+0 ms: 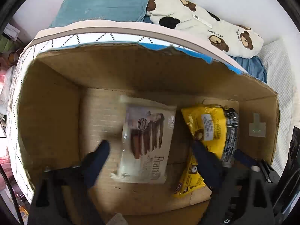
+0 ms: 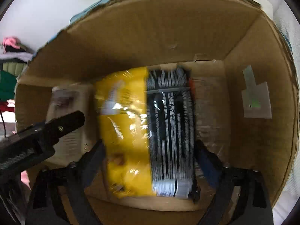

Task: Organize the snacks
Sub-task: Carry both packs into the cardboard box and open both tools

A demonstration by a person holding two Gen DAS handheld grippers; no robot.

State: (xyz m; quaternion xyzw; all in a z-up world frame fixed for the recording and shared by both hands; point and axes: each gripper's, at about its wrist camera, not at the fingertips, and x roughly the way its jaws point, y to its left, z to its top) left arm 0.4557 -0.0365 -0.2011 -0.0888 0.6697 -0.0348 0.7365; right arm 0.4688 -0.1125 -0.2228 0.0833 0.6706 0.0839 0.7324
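Cardboard box (image 1: 56, 97) beside bedding. Left gripper (image 1: 150, 150) wide open, straddling white snack pack (image 1: 146, 142), seemingly untouched. Right gripper (image 2: 148, 150) wide open around blurred yellow bag (image 2: 123, 127).

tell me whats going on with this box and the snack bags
A person with a gripper in each hand is packing snacks into a cardboard box. The left gripper stands open over a white biscuit pack; the right gripper stands open around a yellow and black bag. Both packs are in the box, side by side, neither gripped.
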